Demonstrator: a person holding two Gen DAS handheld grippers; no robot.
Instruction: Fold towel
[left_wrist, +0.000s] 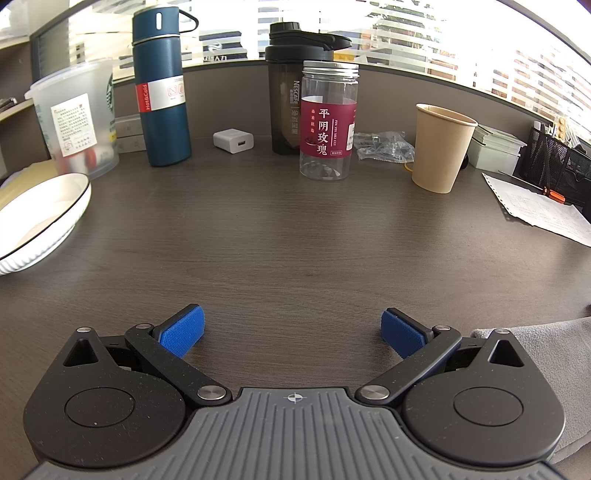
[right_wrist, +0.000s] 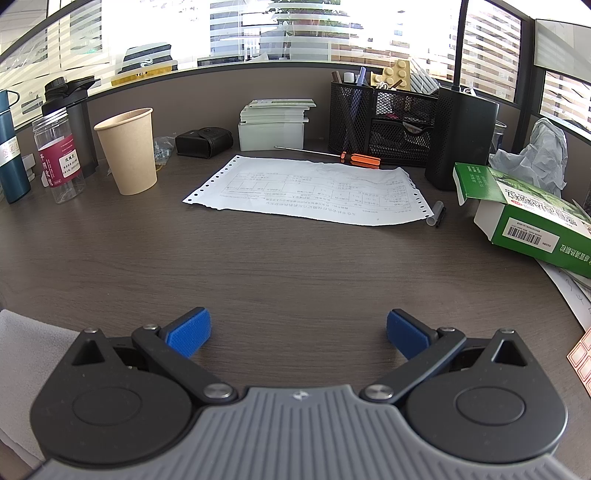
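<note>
Hovering over the bare surface (left_wrist: 295, 229), left gripper (left_wrist: 293, 328) and right gripper (right_wrist: 298, 330) are both holding jaws wide, gripping nothing. Grey towel (left_wrist: 546, 354) is lying between them, outside each span; soft and limp, probably best pinched at corners.

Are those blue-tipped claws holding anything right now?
No. Left gripper and right gripper are open, nothing between their fingers; the grey towel lies beside them, ungrasped.

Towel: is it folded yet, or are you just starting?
Can't tell: only a grey edge of the towel shows, between the two grippers. Nothing is in hand: left gripper and right gripper are both open over the bare desk. Grasping comes next.
</note>
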